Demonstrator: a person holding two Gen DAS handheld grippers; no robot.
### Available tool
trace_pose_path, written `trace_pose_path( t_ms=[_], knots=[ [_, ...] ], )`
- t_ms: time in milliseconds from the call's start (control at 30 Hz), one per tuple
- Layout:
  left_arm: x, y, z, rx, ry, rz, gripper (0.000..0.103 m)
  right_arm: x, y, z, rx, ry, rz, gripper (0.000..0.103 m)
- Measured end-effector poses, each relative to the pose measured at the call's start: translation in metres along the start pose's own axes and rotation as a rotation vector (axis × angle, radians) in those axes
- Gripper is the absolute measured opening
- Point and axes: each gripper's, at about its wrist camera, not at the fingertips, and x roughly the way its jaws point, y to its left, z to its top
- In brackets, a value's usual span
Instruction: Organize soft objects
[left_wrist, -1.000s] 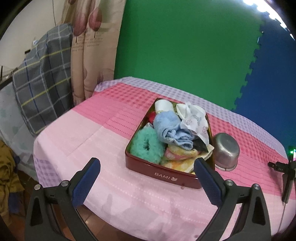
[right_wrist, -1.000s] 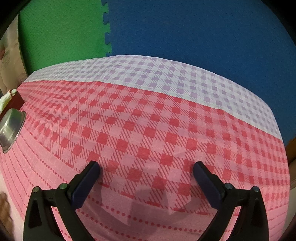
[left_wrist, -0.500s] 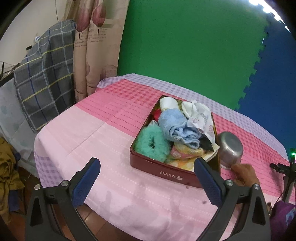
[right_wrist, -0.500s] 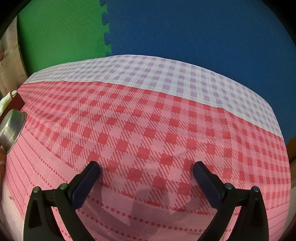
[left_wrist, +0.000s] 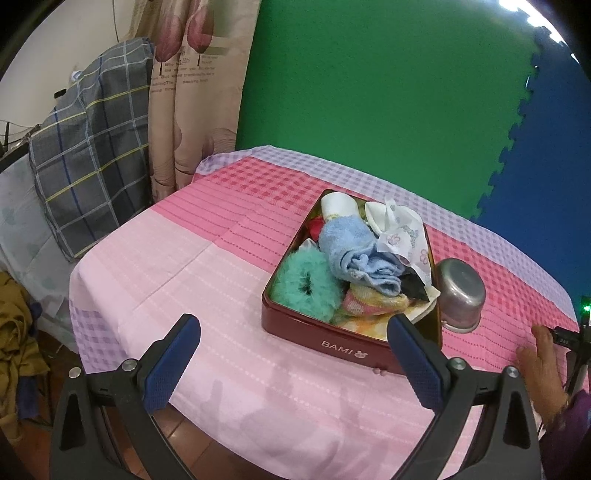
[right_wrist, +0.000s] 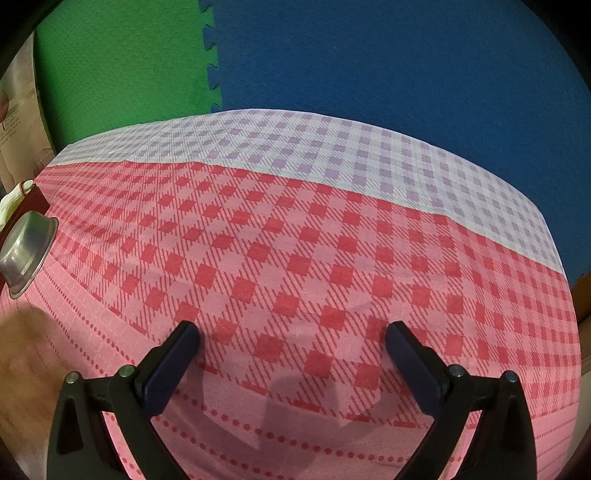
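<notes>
Soft objects sit heaped in a dark red rectangular tin (left_wrist: 334, 341) w/ rounded corners and "BAMI" printed on its near wall, roughly mid-counter in my left wrist view. Inside: a fuzzy teal scrunchie (left_wrist: 304, 286) at the near-left corner, a rolled light-blue terry cloth (left_wrist: 354, 254) over the middle, a white roll (left_wrist: 338, 206) at the far end, a thin white printed hanky (left_wrist: 400, 230) crumpled along the right side, a pink/yellow striped knit piece (left_wrist: 373, 301) at the near right, plus a scrap of black fabric (left_wrist: 413, 286). Just beside the tin's right wall I see a small brushed-steel bowl (left_wrist: 460, 295) turned upside down. Counter is covered w/ a woven cloth (left_wrist: 192, 280), pale pink nearest me, then red gingham, then lilac check at the far edge. My left gripper (left_wrist: 293, 339) hangs short of the tin, jaws spread wide, blue textured pads (left_wrist: 171, 363) holding nothing. A bare hand (left_wrist: 541, 373) rests at the counter's right edge. My right gripper (right_wrist: 291, 338) is low over bare red gingham, also fully spread and holding nothing; the bowl shows at that view's left edge. Green and blue foam mats stand behind.
</notes>
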Motion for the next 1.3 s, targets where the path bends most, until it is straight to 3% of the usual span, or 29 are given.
trace_pose_path(
  t_ms=[867,1167,1300],
  knots=[
    [0.013,-0.001,-0.003,-0.003,0.065,-0.017,0.100,0.000,-0.006,0.002,0.038,-0.003,-0.006,0.103],
    [0.020,0.001,-0.004,-0.015,0.095,-0.024,0.100,0.014,-0.021,0.024,0.217,-0.001,-0.139,0.103],
    [0.019,-0.002,-0.006,-0.002,0.092,-0.024,0.100,0.017,-0.015,0.027,0.209,0.006,-0.161,0.103]
  ],
)
